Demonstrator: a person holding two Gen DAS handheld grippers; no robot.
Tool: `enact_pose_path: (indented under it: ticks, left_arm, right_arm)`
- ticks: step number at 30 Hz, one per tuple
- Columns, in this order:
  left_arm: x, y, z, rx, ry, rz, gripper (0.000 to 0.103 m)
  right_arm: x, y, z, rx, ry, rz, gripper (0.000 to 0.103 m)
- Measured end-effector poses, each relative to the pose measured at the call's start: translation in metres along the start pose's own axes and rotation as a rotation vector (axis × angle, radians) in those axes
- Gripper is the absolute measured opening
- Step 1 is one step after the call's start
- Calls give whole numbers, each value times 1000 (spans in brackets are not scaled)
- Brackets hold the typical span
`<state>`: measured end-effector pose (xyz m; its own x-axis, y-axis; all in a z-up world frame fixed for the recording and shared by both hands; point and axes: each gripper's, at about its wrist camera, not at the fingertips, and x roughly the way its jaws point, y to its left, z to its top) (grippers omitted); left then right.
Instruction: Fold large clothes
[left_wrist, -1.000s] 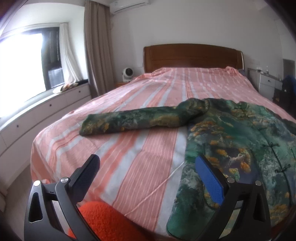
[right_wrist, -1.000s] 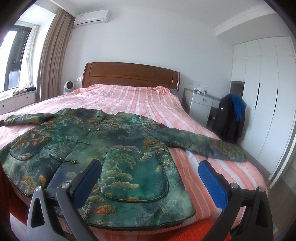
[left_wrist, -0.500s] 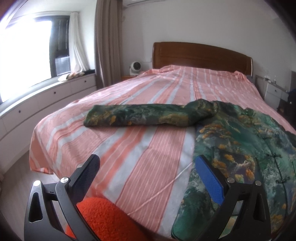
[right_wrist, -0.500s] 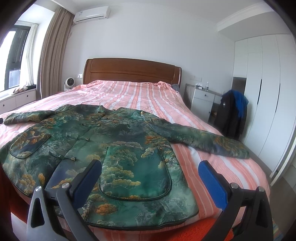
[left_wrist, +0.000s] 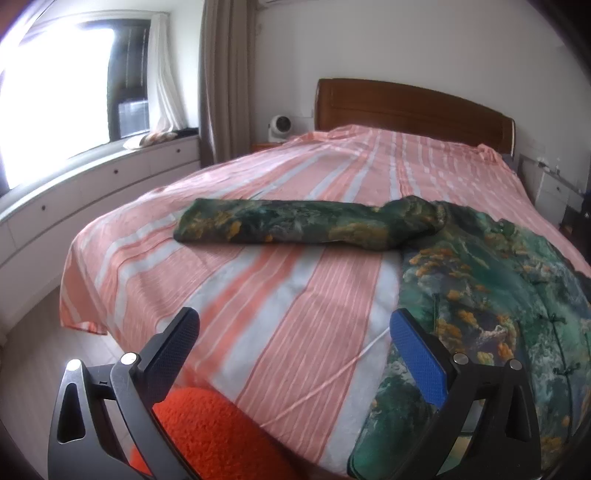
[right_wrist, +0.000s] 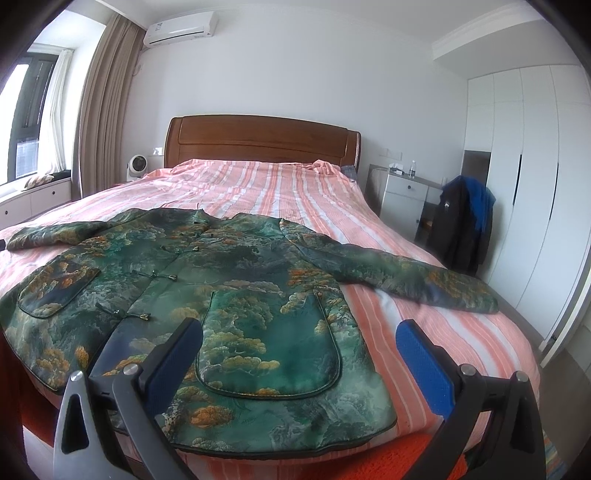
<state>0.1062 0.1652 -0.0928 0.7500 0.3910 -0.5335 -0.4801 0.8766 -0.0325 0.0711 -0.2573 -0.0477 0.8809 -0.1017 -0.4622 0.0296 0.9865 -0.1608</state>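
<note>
**Inspector:** Condition of the bed (right_wrist: 424, 280) and the jacket (right_wrist: 229, 280)?

**Assistant:** The jacket lies face up across the foot of the bed, front fastened, hem at the bed's near edge. Both sleeves are spread outward: the left sleeve (left_wrist: 295, 225) runs across the striped cover, and the right sleeve (right_wrist: 406, 280) reaches toward the wardrobe side. Two pockets (right_wrist: 269, 347) sit flat on the front.

**Inspector:** Grippers?

**Assistant:** The left gripper (left_wrist: 293, 350) hangs over bare cover beside the jacket's edge, jaws spread and holding nothing. The right gripper (right_wrist: 299, 354) hangs above the hem by the near pocket, jaws likewise spread and empty.

**Inspector:** Step in hand, in your judgement?

**Assistant:** Likely the first fold, not yet begun. I recommend taking each sleeve near its cuff, pinching the cloth fully, and laying it straight across the chest. The fabric looks padded and slick, so a shallow pinch may slip. Lift low to avoid dragging the body askew.
</note>
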Motion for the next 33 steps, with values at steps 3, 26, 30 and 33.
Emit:
enact_pose_path:
  ticks: [3, 26, 30, 33]
  left_arm:
    - [0, 0, 0, 3, 1, 0, 103]
    - [2, 8, -2, -5, 8, 10, 103]
    - [1, 7, -2, -5, 7, 10, 103]
    - [2, 6, -1, -4, 8, 10, 103]
  right_arm:
    - [0, 0, -1, 1, 0, -1, 103]
    - [-10, 4, -1, -7, -45, 37, 103]
    - [-12, 4, -1, -9, -50, 44, 103]
    - [-13, 3, -1, -3, -51, 42, 103]
